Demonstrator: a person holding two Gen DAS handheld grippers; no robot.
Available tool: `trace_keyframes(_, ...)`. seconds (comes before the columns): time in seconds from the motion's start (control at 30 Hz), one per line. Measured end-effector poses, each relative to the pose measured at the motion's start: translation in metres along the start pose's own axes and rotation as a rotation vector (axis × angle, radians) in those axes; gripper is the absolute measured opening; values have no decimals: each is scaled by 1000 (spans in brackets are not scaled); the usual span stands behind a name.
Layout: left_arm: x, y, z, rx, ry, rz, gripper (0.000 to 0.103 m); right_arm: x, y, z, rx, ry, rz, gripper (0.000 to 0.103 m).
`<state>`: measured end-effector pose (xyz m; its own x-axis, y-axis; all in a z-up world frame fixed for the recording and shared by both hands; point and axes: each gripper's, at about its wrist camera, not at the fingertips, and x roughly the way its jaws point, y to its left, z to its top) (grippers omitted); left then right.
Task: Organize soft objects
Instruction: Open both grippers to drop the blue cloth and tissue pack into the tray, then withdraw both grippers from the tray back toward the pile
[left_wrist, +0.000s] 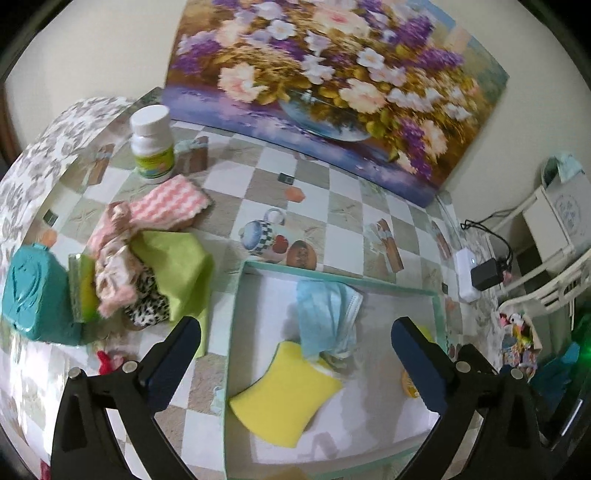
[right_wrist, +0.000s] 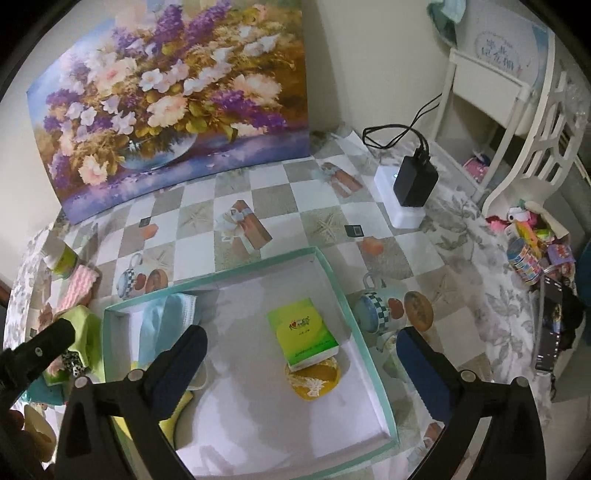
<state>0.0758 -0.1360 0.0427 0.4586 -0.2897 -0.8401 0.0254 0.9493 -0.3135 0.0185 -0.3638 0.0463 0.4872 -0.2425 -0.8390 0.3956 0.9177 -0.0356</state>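
Both grippers tilt steeply down over the mint-rimmed box (right_wrist: 354, 314); the left gripper (left_wrist: 295, 332) and right gripper (right_wrist: 301, 345) gape wide, gripping nothing. Inside lie a spongy yellow pad (left_wrist: 284, 398), a pleated blue face mask (left_wrist: 327, 317) and a glossy green tissue pack (right_wrist: 304, 332). Fuzzy cloths (left_wrist: 147, 254) are heaped left of the box.

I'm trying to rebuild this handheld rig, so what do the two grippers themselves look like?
Both look alike. The left gripper has two matte black plastic arms with triangular cut-outs, round silver pin heads at the joints, and jaws faced with dark blue ribbed pads. The right gripper shows the same black frame, silver pins and blue pads. No cables, markings or sleeves are visible on either.
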Motion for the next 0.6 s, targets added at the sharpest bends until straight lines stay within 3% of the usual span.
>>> trace_keyframes(0.43,-31,33,-10,-39,-43,31,103,-17,29,-27,-53,9,-19,103)
trace_keyframes(0.6,-37,53,-19,-83,-33,60,103,-16,42,-36,-69,45,20,103)
